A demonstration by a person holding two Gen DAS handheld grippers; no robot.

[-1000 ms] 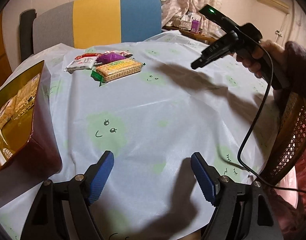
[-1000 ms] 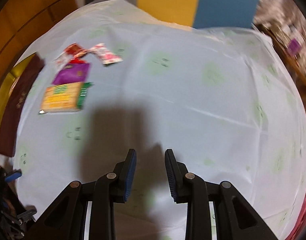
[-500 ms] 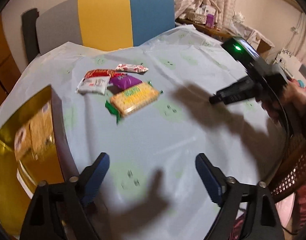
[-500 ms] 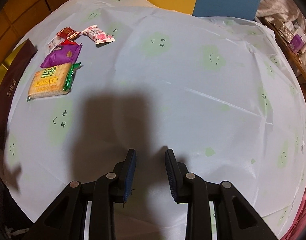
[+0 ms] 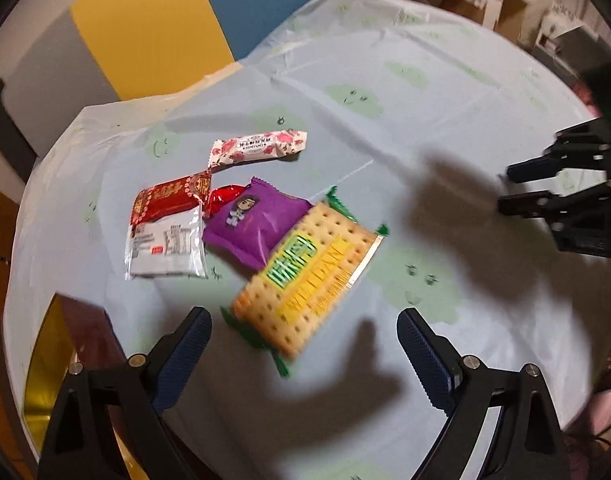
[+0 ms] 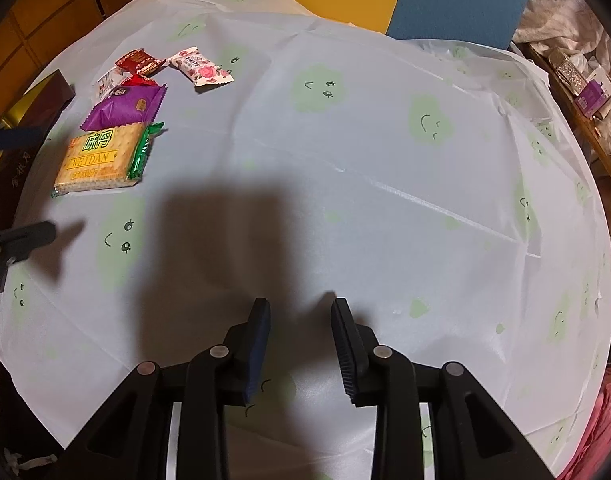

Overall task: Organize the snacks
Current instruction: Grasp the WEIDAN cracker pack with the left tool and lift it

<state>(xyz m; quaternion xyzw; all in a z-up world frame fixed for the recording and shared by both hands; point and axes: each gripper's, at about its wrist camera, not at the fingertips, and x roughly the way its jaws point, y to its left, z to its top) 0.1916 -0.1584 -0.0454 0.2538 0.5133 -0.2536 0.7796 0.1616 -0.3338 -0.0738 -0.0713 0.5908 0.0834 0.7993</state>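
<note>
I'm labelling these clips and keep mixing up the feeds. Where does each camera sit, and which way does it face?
Left wrist: on the left claw, looking steeply down at the cracker pack and smaller snacks; its open blue pads frame the bottom.
Right wrist: on the right claw, looking down at bare tablecloth; its empty pads, a small gap apart, show below.
Shared: the same snack pile, tablecloth, and each sees the other claw at its edge.

A thin, matt plastic sheet (image 6: pixel 345 160) with creases covers the counter. The cracker pack (image 5: pixel 305 276) and the purple packet (image 5: pixel 257 224) are glossy film wrappers, as is the pink floral wrapper (image 5: pixel 257 148). The left hand-held gripper (image 5: pixel 301 344) is matt black plastic with ribbed blue rubbery pads (image 5: pixel 185 356) and small metal pins.
</note>
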